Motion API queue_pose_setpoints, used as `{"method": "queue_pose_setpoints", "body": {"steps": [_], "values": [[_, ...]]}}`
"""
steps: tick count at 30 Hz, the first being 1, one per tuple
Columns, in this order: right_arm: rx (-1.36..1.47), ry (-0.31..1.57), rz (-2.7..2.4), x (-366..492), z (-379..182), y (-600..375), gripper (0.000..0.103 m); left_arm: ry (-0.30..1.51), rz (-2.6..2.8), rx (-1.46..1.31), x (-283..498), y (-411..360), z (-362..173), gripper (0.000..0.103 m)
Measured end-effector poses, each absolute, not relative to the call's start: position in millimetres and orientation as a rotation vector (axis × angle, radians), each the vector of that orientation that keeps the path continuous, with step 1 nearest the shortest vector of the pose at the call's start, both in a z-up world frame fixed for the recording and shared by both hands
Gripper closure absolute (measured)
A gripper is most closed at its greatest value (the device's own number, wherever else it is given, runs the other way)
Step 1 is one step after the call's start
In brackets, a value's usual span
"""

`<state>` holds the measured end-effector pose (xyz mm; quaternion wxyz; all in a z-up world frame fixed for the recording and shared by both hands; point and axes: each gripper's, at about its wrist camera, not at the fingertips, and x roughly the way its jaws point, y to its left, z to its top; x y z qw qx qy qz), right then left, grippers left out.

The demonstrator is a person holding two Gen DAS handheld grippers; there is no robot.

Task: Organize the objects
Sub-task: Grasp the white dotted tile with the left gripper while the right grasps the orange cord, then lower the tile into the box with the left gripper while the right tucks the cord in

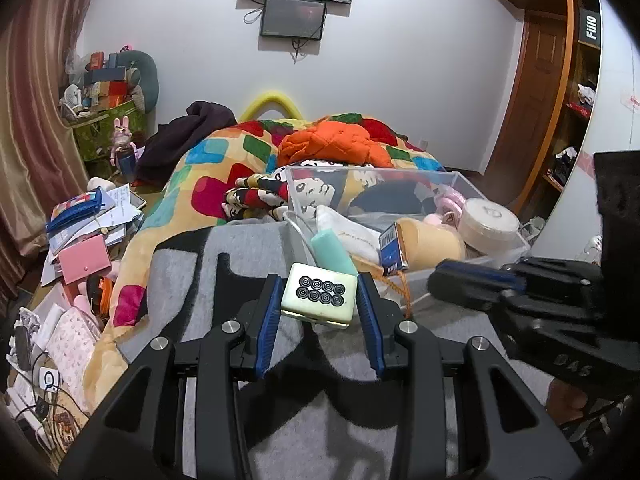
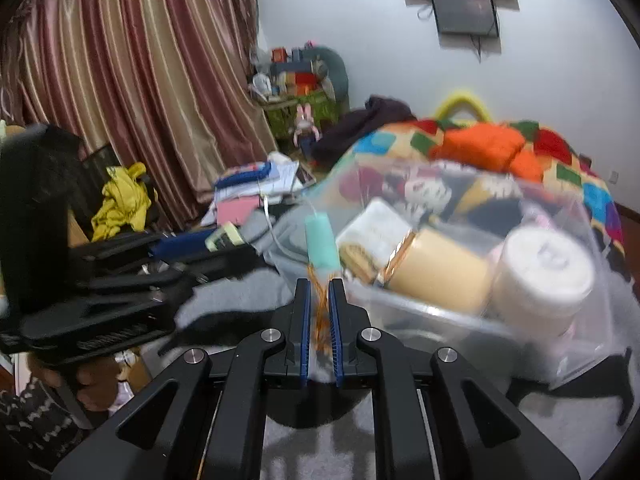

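While the left tool sits clamped on a cream mahjong tile, its eight-circle face up, the right tool has its pads nearly together on an orange cord that runs forward toward the bin. Just ahead of both tools stands the clear plastic bin on the grey cloth over the bed. Already inside: a teal tube, a blue box, a tan cup, a white roll. By my read we're midway, with the tile not in yet, the cord hanging out and clutter beyond.
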<state>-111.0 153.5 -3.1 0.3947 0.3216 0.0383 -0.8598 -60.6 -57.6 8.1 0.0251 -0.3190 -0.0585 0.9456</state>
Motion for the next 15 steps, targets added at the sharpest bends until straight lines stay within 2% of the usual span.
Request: {"method": "queue_pose_setpoints", "body": {"steps": [10,12,15], "values": [[0.848,0.129,-2.233,-112,1,160,0.094,-0.162,2.898,-0.988,-78,-49,12,0.066],[0.85,0.14,-2.244,-112,2,162,0.089,-0.138,2.888,-0.99,-84,-44,11,0.066],[0.828,0.157,-2.277,-109,2,167,0.063,-0.115,2.875,-0.998,-92,-37,8,0.066]]}}
